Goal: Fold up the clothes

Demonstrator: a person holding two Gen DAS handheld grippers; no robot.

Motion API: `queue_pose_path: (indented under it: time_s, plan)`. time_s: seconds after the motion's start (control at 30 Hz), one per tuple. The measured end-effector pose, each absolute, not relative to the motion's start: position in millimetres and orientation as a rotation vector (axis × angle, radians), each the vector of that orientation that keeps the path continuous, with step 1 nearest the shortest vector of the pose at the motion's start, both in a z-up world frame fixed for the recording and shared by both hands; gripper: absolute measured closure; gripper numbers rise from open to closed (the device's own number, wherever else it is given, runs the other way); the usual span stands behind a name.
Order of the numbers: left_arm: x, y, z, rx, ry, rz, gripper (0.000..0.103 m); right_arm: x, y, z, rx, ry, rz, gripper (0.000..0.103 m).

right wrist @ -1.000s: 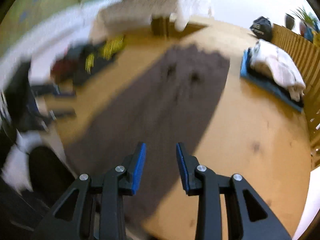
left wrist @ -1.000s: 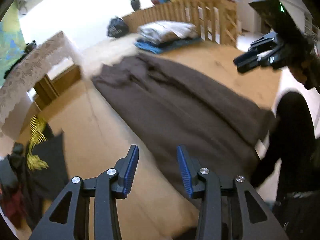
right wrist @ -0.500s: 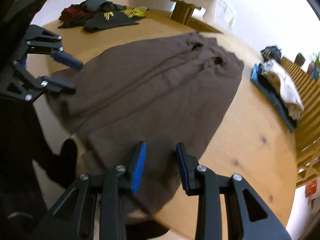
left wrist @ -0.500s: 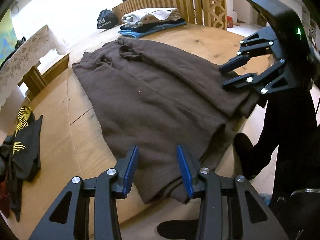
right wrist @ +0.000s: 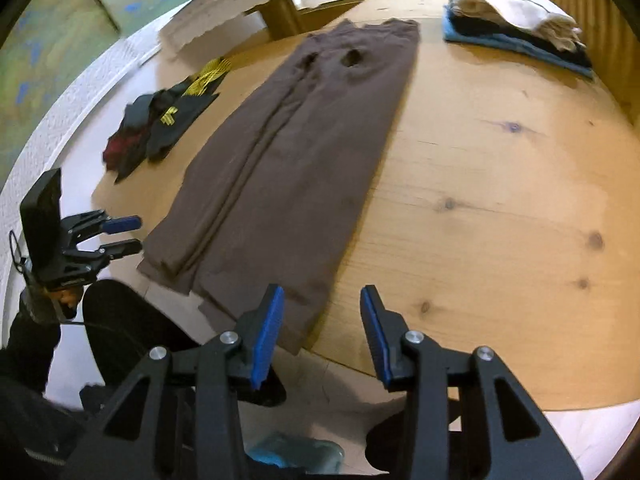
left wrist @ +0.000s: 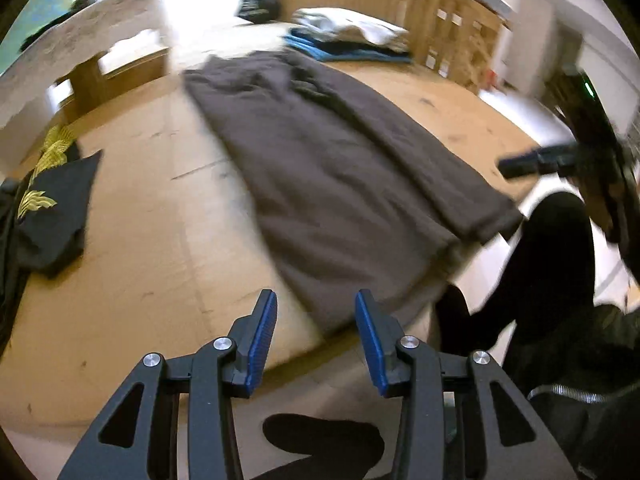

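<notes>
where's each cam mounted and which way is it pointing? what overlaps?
Left wrist: on the left hand-held gripper, facing along the brown garment; right hand-held gripper and dark-clothed legs show at right.
Right wrist: on the right hand-held gripper, facing across the table; left hand-held gripper shows at left.
Shared: garment, folded stack.

Both grippers share one build: the left gripper and the right gripper have matte black angular linkage arms with triangular cut-outs, silver round screw heads at the joints, and blue ribbed pads lining the inner finger faces. A green indicator light glows on the right gripper's black housing, and a thin black cable loops beside the left one. The person wears black trousers and dark shoes.
</notes>
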State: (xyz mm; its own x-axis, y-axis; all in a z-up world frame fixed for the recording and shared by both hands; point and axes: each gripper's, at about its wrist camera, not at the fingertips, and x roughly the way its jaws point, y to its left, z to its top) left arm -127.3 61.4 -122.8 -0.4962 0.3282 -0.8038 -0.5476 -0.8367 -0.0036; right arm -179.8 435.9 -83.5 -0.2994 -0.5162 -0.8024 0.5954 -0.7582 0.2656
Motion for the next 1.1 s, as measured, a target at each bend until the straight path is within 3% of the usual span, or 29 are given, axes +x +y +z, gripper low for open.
queue_pose_path:
  time_s: [0.07, 0.23, 0.37, 0.67, 1.1]
  plan:
    - [-123.0, 61.2, -121.1, -1.128, 0.416, 2.359, 0.064, -167.5, 433.0, -81.9, 1.182, 0.235, -2.104, 0.064]
    - [-76.7, 94.0, -133.3, -0.921, 0.887, 2.229, 0.062, -132.0, 418.3, -78.2, 1.063, 0.526, -1.999, 0.063]
    - [-71.9, 109.2, -143.4, -0.877, 1.021, 2.163, 0.062, -118.9, 404.2, -82.3, 1.008, 0.630, -1.930, 0.058]
    - [-62.0, 142.9, -165.9, -0.775, 1.303, 1.996, 0.062, -97.5, 385.3, -81.5, 0.866, 0.837, -1.793, 0.057]
    - [-77.3, 150.9, -172.0, -0.831, 1.298, 1.922, 0.062, -93.3, 356.9, -112.0, 0.809, 1.056, -1.703, 0.054]
